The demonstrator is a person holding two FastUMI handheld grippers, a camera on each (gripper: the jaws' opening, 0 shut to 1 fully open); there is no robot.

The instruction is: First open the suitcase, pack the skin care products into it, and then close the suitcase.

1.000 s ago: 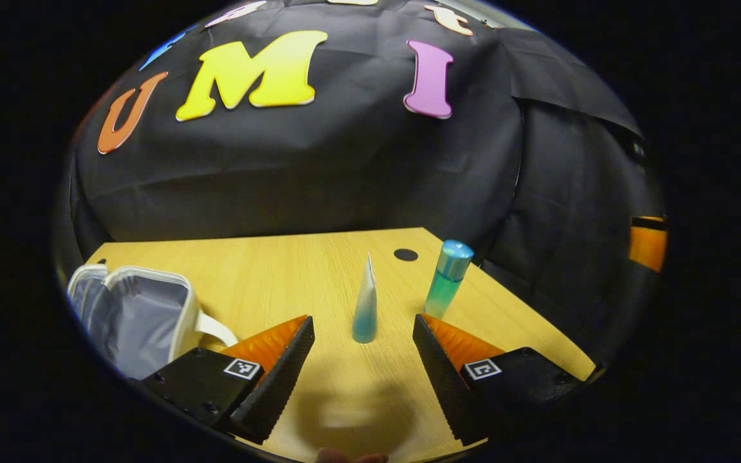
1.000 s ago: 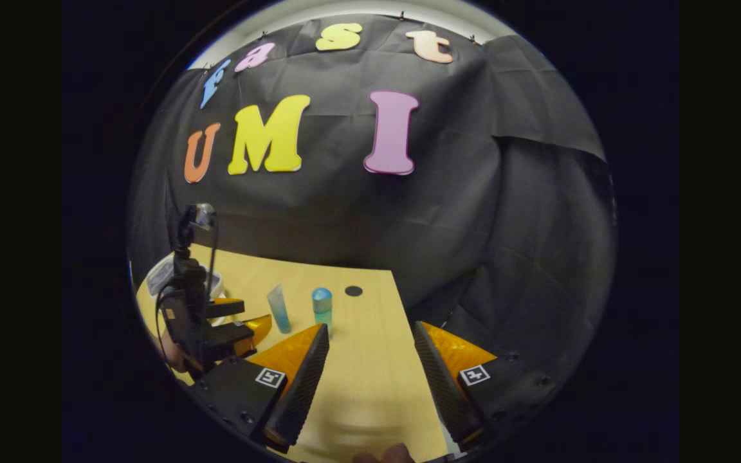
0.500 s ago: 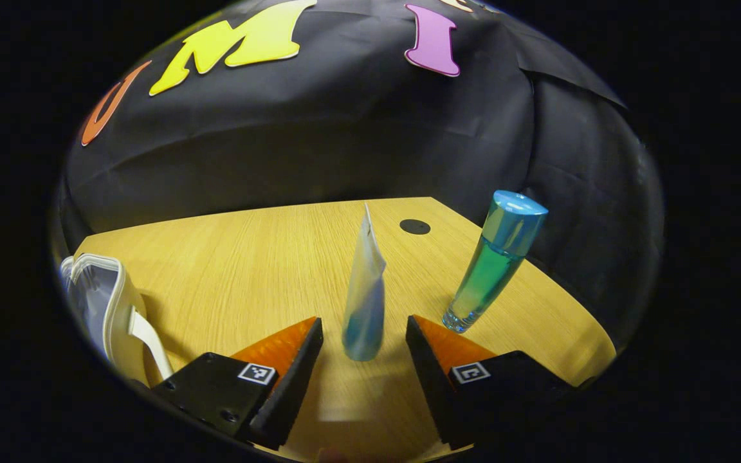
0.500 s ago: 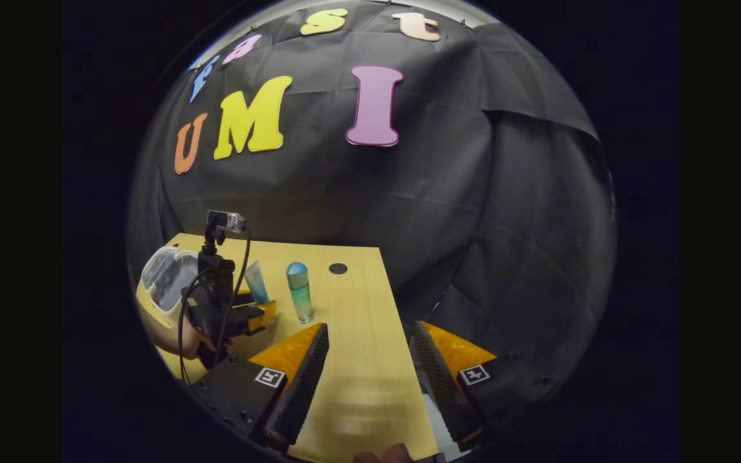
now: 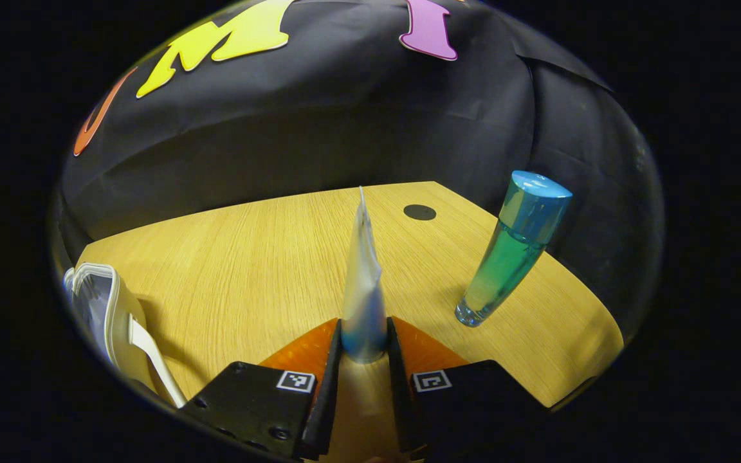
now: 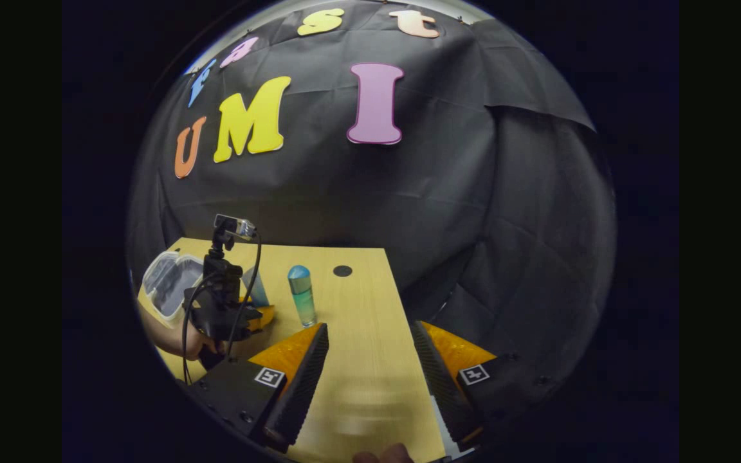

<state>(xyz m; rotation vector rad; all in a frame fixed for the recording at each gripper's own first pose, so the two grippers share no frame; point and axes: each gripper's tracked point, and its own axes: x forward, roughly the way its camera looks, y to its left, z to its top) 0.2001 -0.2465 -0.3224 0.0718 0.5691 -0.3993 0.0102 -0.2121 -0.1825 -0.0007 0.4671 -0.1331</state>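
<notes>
Left gripper view: left tool [image 5: 364, 341] clamps tube [image 5: 363, 289].

Two handheld grippers showing their housings and markings

In the left gripper view, the left gripper [image 5: 364, 337] is showing black housings bearing small square black-and-white markers and round screws, with ridged inner faces on its fingers [image 5: 329, 386]. In the right gripper view, the right gripper [image 6: 370, 373] is wearing matching markers and screws; farther off, a small camera is sitting atop a black stalk on the other gripper, black cables are looping down its body, and a hand [image 6: 171, 334] is wrapping its grip.
</notes>
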